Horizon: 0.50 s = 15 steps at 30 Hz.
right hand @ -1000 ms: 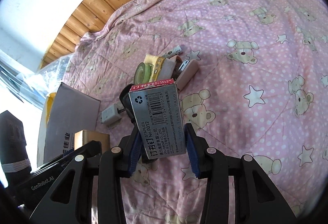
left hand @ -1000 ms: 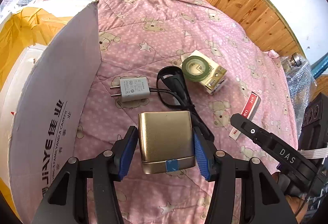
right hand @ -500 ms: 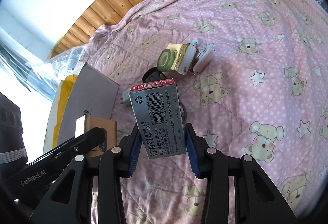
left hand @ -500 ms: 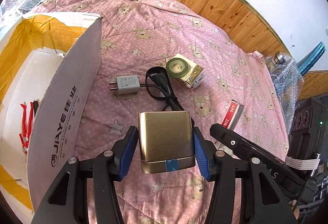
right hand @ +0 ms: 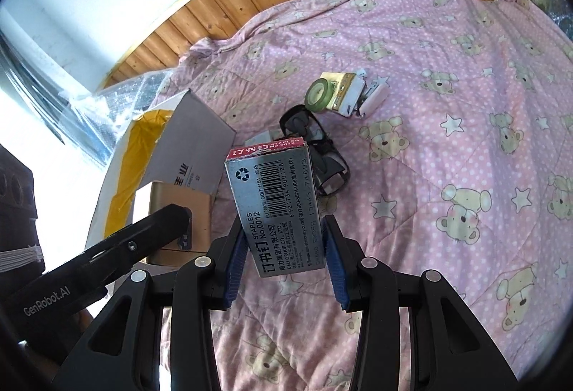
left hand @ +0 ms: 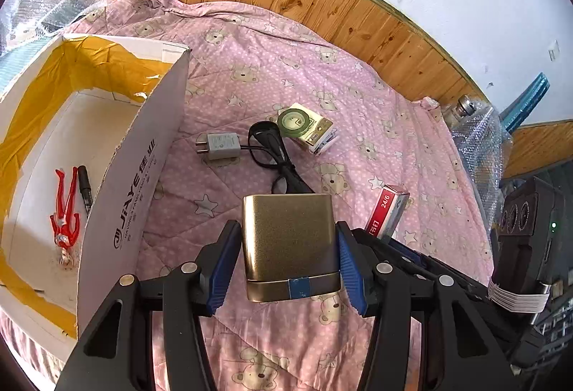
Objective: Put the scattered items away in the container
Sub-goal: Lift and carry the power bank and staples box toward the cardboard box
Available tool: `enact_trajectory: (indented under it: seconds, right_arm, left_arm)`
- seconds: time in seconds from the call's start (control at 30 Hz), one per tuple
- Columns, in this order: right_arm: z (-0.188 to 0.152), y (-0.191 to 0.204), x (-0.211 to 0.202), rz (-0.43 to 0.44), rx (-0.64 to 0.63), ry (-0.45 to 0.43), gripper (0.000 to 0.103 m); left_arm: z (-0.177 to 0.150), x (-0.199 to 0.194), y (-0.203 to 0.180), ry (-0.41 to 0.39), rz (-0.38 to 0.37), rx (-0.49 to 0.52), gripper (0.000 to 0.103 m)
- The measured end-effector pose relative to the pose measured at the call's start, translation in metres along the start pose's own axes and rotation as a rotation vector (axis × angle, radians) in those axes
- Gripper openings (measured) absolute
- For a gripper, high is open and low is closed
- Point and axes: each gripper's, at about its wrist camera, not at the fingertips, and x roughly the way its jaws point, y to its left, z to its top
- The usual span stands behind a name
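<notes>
The cardboard box (left hand: 136, 183) is opening into fuller view as both loads are rising off the bed (left hand: 358, 111); left tool (left hand: 286, 269) is clamping the gold tin (left hand: 288, 240), right tool (right hand: 284, 249) the staple box (right hand: 275, 201), both nearing drop-off

charger (left hand: 222, 146) right of box (left hand: 143, 154), figurine (left hand: 65, 212) inside

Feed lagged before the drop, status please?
Left tool shut on gold metal tin. Right tool shut on grey staples box. White cardboard box open at left, its raised flap between tin and opening.
</notes>
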Motion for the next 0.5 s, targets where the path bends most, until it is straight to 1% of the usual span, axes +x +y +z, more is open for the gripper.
enact_trajectory:
  seconds: [0.5]
  right_arm:
    - [-0.02,0.033,-0.033,0.0,-0.063,-0.039,0.043]
  left_arm:
    - [-0.017,-0.049,0.003,-0.083,-0.036,-0.006,0.054]
